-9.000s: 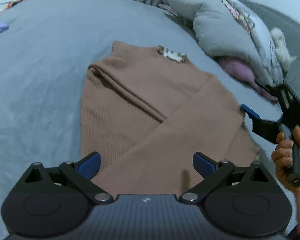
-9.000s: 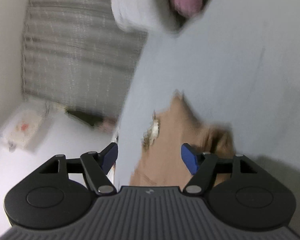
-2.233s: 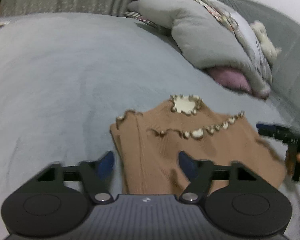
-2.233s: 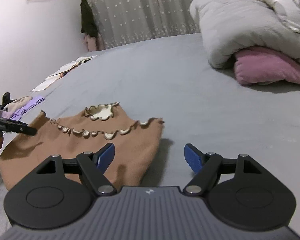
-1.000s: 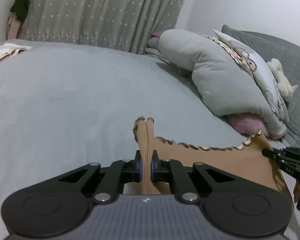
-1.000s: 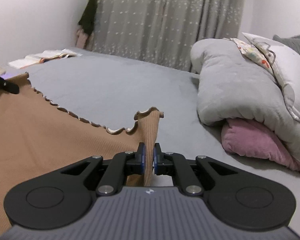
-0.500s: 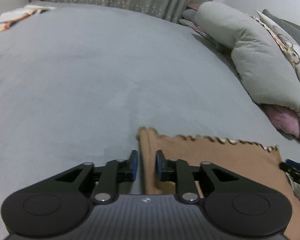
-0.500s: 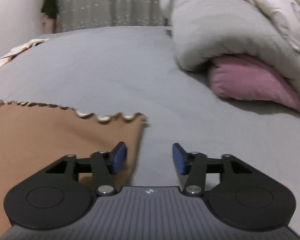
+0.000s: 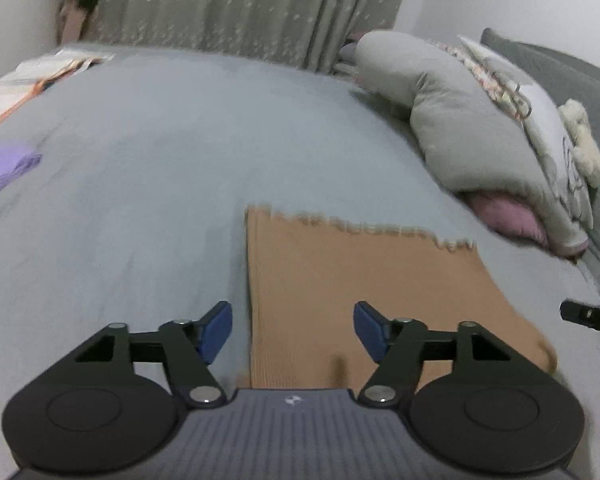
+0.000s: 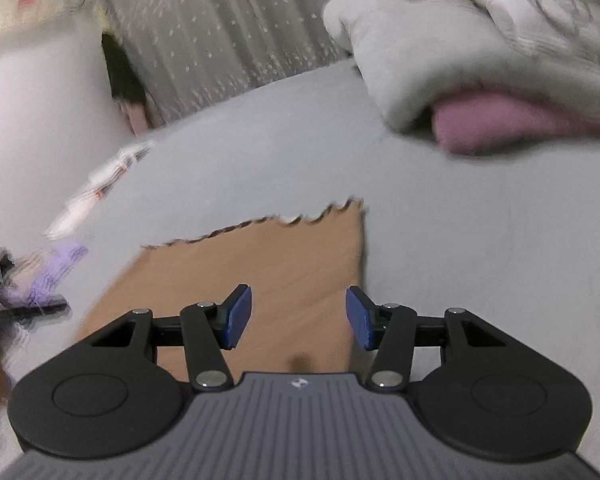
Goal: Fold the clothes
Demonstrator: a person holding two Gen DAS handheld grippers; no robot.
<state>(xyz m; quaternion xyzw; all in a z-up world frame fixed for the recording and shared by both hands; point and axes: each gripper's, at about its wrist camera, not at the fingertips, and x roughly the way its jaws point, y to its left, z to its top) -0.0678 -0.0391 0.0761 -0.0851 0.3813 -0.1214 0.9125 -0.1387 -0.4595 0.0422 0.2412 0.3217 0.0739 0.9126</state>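
A: Status on the brown ribbed sweater?

B: Flat on the grey bedsheet, folded to a rectangle, scalloped hem at the far edge. Left gripper sits over the near left corner, jaws opening, nothing between the pads; the sweater's left edge runs up between them. Right gripper is over the near right corner, jaws at a middling gap, cloth lies below them but not pinched.

A: Why parked at the corners?

B: My read: each hand carried one corner of the fold, so they let go where the corners land. Keeps the edges square.

A: Edges?

B: Left and right sides look straight. Far hem lines up as one wavy line in the right wrist view. Near right corner in the left view looks slightly rounded or lifted; blur, can't be sure.

A: Room to move?

B: Plenty of bare sheet left and beyond the hem. The right side is tighter: grey duvet over a pink pillow, near but apart from the sweater. Purple garment and papers are well apart at far left.

A: Next?

B: Probably another fold or done. If folding sideways, go toward the left.
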